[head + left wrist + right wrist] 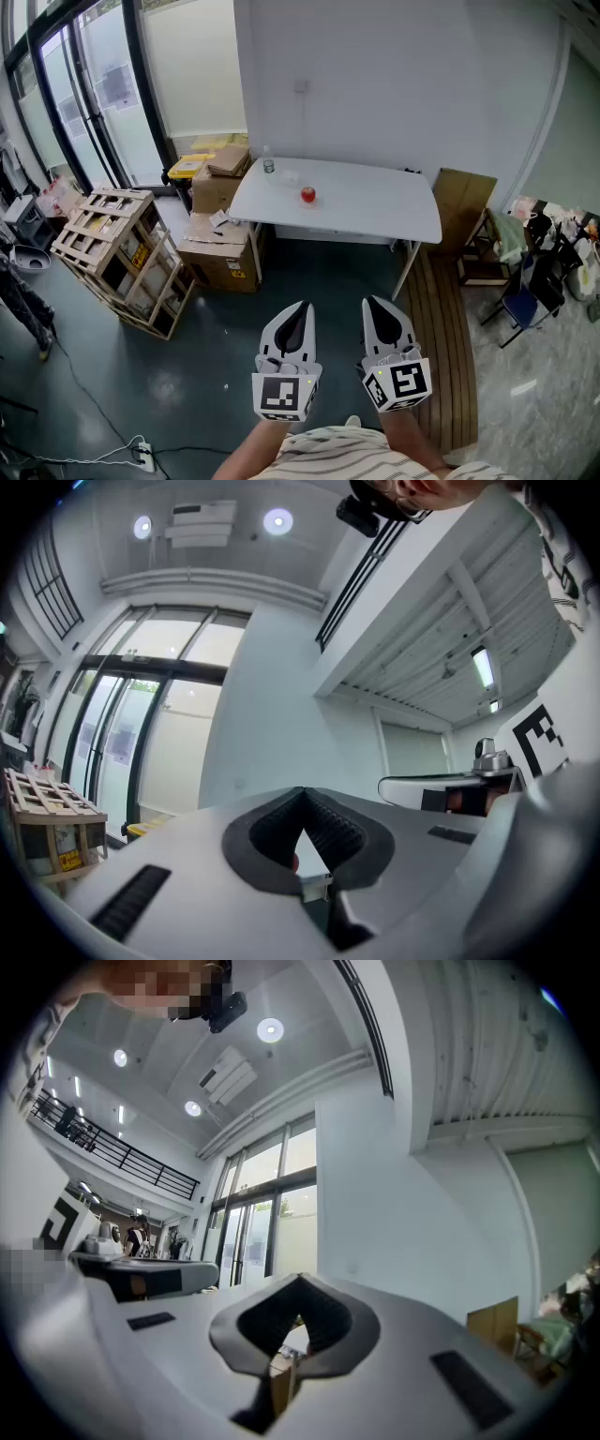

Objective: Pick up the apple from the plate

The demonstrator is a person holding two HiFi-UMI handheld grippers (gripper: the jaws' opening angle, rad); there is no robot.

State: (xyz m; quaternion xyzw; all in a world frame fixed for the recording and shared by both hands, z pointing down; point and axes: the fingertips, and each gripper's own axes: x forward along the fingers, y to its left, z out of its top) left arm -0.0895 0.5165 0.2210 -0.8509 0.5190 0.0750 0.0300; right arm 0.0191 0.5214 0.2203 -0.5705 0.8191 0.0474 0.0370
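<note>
Two clenched, empty tools, left gripper and right gripper, are hanging well short of the apple sitting on the white table ahead, so we are planning to walk in first and open one before reaching.

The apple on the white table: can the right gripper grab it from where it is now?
Probably not yet. The apple sits far off on the table, while the right gripper is held close to the person's body, jaws shut. Only floor lies between, so walking up should work.
</note>
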